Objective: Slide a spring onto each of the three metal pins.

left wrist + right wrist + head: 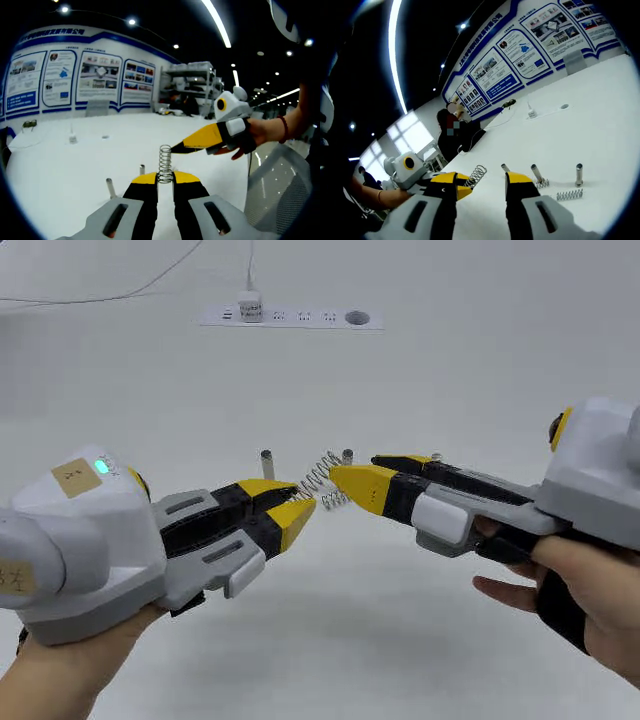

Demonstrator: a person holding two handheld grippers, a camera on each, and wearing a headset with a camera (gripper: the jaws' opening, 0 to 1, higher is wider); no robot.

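The white table [420,640] is smooth and matte, and it runs out of sight on every side. A flat white power strip [300,317] lies at the far side with its cable cut off at the top.

The left gripper [305,497] has a grey plastic shell and black jaws with yellow tips. Those tips are pinched together on one end of a wire coil spring [318,478], held up off the table.

The right gripper [485,182] has its jaws apart and holds nothing. One tip is just beside the coil's free end, and I cannot tell whether they touch.

Three short dull-metal pins stand upright in a row: the first pin [505,168], the second pin [536,173] and the third pin [579,174]. In the head view the right gripper half hides two of them.

A loose spring [569,195] lies flat near the third pin. A bunched spring [541,183] sits at the second pin's foot, and I cannot tell whether it is around the pin or beside it.
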